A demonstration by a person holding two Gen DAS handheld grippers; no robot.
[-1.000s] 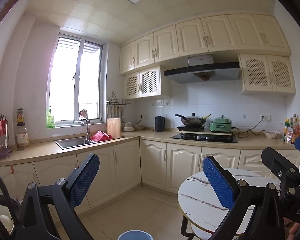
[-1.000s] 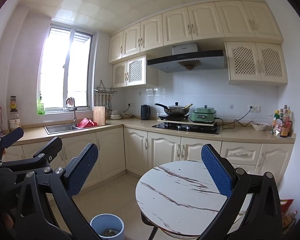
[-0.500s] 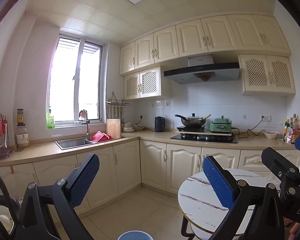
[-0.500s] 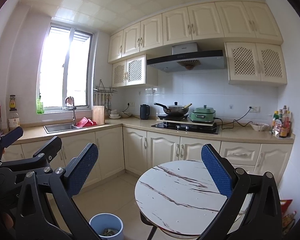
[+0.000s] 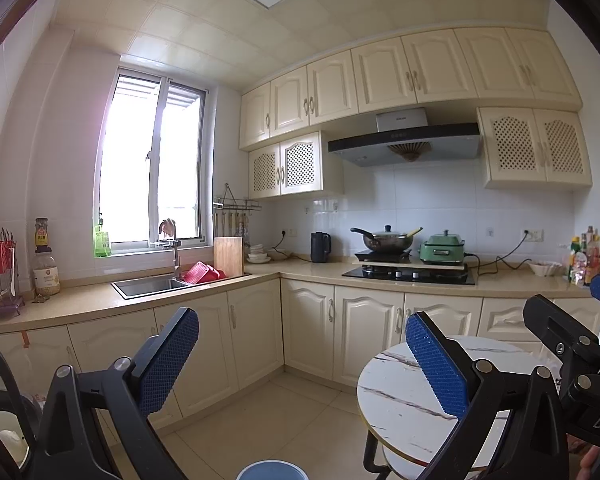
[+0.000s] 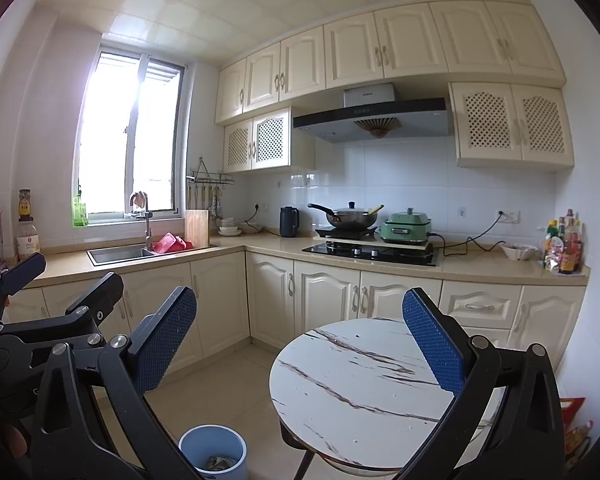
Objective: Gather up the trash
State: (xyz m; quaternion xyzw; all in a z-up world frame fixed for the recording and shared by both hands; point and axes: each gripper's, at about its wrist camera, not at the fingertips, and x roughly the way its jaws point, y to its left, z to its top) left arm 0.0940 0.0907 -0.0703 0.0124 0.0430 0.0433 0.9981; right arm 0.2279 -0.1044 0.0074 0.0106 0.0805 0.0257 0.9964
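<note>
Both wrist cameras look level across the kitchen from well back. They share the stove (image 5: 410, 274) (image 6: 370, 252), frame centre, and the round table (image 5: 404, 396) (image 6: 352, 384), lower right.

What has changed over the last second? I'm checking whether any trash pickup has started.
Almost nothing. The right wrist view has drifted very slightly; nothing was grasped or released. Both the left gripper and right gripper stay open and empty, the blue bin stays on the floor beside the round marble table.
</note>
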